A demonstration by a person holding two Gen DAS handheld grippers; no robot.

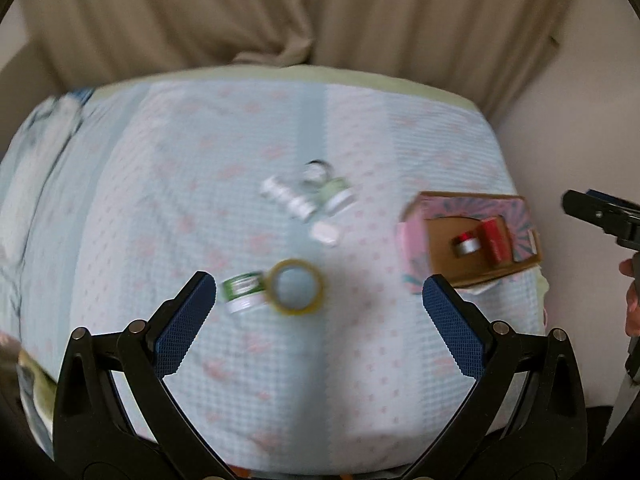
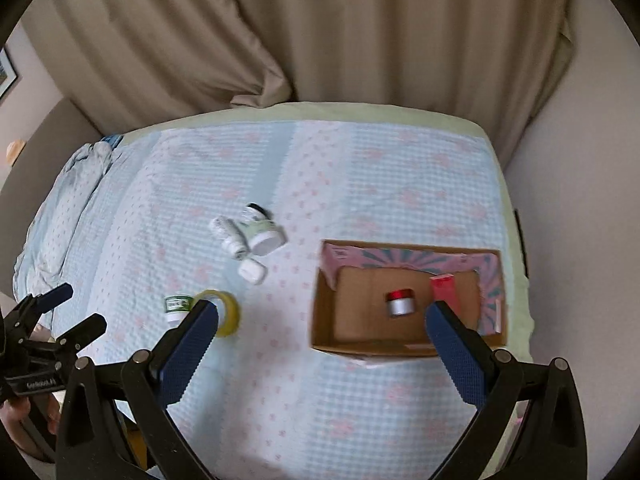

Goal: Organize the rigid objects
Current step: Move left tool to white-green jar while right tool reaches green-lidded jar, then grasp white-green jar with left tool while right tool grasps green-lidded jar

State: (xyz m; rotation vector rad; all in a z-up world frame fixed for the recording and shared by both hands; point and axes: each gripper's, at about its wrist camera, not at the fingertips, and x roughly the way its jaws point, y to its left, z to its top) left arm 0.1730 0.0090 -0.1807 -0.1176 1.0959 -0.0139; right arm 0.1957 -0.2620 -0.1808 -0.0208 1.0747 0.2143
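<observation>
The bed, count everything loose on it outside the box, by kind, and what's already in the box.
Tape roll: 1
Jars and bottles on the blanket, from the green-labelled jar to the cluster: 5
In the cardboard box: red-lidded jar and red carton: 2
Total: 8

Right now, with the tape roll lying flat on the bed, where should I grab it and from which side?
Come straight down with the left tool, open just above it. The tape roll lies flat with its hole facing up, so put one finger inside the hole and one outside, pinching the ring wall. Use the right-hand wall: the green-labelled jar sits against its left side.
</observation>
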